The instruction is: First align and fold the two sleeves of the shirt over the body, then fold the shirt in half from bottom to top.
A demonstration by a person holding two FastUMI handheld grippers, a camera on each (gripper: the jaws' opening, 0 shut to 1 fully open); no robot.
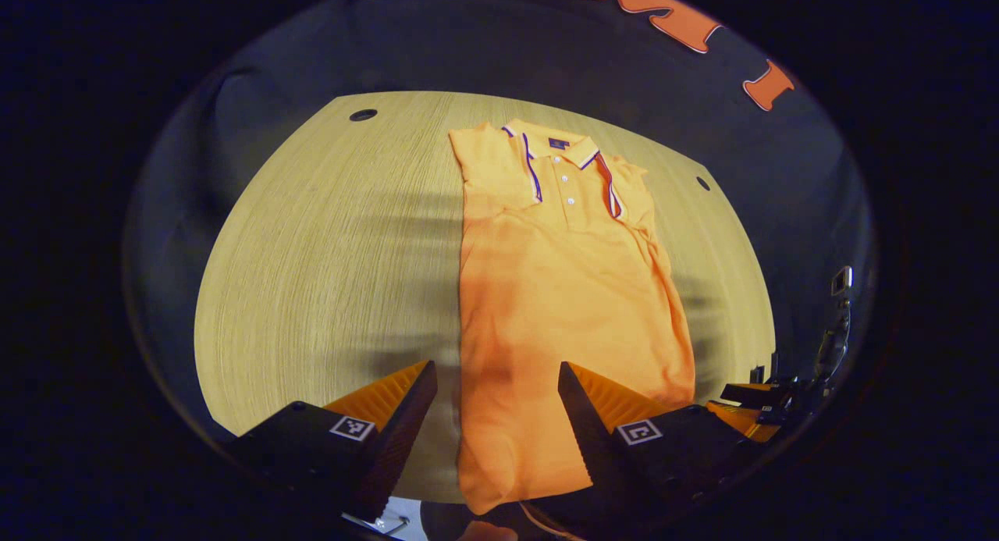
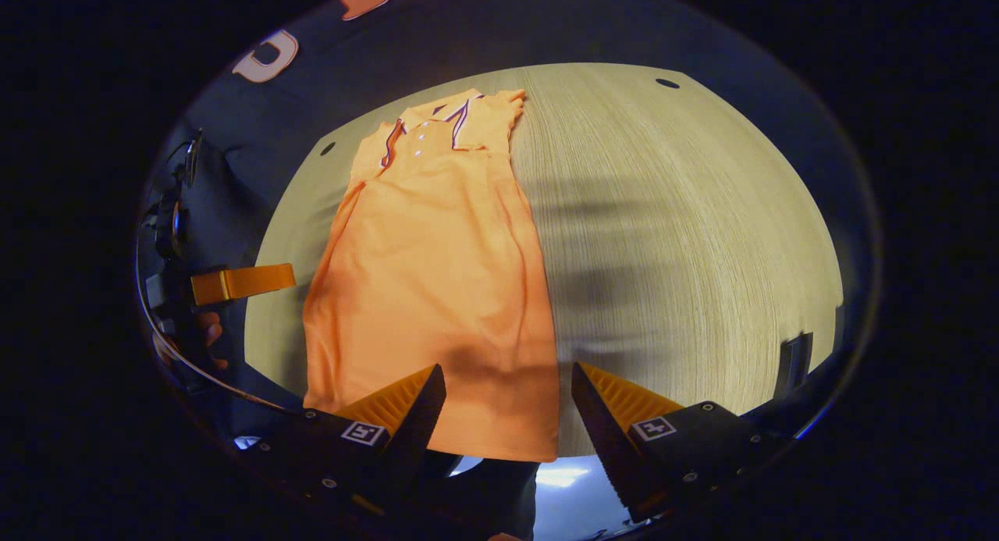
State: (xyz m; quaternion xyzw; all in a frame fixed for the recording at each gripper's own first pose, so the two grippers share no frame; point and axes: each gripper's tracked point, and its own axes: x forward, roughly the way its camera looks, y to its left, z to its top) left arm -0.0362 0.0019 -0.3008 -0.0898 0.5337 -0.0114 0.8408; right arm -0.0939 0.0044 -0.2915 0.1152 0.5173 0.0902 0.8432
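A pale wood-grain surface point(image 1: 328, 275) carries the orange shirt point(image 1: 562, 291) — sleeves folded in; black cloth walls behind. Left hand-held gripper point(image 1: 497, 377) and right hand-held gripper point(image 2: 507, 381) both gape, empty.

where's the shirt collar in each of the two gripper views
Left gripper view: the collar lies upper centre, at the far end of the shirt, beyond the open left gripper.
Right gripper view: the collar lies upper left of centre, beyond the open right gripper.
Shared landmark: the striped collar edges and white placket buttons.
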